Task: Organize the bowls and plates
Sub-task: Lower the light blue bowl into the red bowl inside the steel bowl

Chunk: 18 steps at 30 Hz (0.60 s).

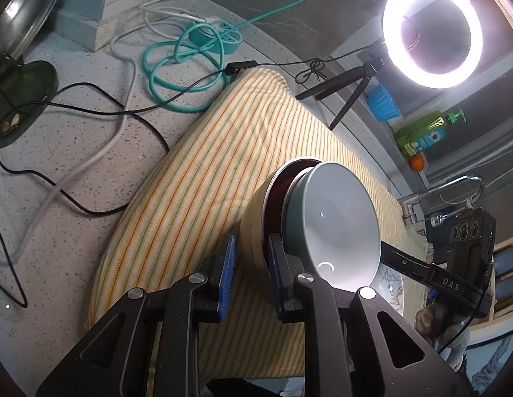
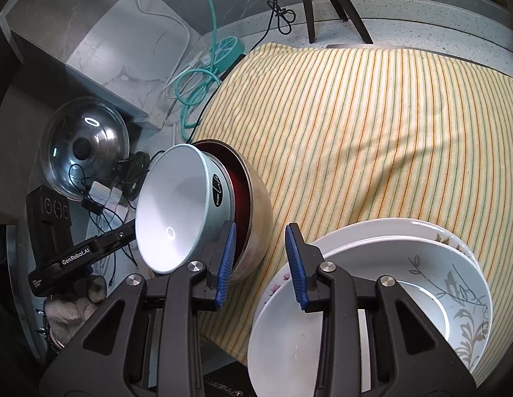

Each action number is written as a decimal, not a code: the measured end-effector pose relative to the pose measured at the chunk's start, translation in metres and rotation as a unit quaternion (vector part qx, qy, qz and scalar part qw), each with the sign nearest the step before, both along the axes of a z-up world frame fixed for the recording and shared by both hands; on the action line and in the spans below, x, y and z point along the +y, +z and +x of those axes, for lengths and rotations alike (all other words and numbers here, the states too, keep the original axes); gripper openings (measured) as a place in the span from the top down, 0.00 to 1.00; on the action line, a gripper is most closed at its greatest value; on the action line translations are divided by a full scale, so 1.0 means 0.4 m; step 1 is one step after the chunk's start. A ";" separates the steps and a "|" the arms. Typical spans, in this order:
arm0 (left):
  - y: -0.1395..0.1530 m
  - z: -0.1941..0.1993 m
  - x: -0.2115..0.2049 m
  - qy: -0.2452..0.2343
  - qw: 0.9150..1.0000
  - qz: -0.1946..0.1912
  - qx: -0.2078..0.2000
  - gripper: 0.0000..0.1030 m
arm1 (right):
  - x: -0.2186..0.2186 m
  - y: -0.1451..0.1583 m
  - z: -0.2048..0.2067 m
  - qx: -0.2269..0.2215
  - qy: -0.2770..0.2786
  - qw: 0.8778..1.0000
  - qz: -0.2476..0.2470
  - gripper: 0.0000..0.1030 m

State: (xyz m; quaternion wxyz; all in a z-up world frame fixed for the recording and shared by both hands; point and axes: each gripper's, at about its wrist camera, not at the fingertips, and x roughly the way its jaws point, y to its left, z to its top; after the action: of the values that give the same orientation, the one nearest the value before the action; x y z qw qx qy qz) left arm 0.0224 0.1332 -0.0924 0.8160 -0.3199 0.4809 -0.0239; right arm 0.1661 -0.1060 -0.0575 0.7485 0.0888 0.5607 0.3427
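Note:
A stack of nested bowls lies tilted on the striped cloth (image 1: 197, 172): a grey-blue bowl with a white inside (image 1: 336, 221), a dark red bowl (image 1: 273, 195) and a cream outer bowl (image 1: 253, 221). My left gripper (image 1: 250, 264) is open, its fingers straddling the rim of the cream and red bowls. In the right wrist view the same stack (image 2: 177, 208) sits at the left, and my right gripper (image 2: 261, 264) is open and empty between it and a stack of white patterned plates (image 2: 405, 291).
Cables and a teal power strip (image 1: 216, 34) lie on the speckled counter behind the cloth. A ring light on a tripod (image 1: 432, 29), a blue cup (image 1: 384, 102) and a soap bottle (image 1: 425, 132) stand at the back. A metal pot lid (image 2: 84, 149) leans at the left.

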 end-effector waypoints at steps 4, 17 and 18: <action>-0.008 0.008 -0.002 -0.004 1.000 -0.003 0.002 0.83 | 0.010 -0.017 0.012 0.012 0.003 1.000 0.001 0.79; -0.021 0.021 0.005 -0.010 0.999 -0.035 0.005 0.87 | 0.025 -0.027 0.019 0.028 0.008 0.999 0.014 0.86; -0.019 0.024 0.001 -0.011 1.000 -0.029 0.004 0.87 | 0.025 -0.026 0.019 0.026 0.008 1.000 0.012 0.86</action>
State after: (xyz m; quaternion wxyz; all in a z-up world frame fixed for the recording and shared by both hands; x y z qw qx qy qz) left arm 0.0318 0.1336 -0.0999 0.8043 -0.3380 0.4867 -0.0455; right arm 0.1739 -0.0958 -0.0680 0.7301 0.1023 0.5762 0.3528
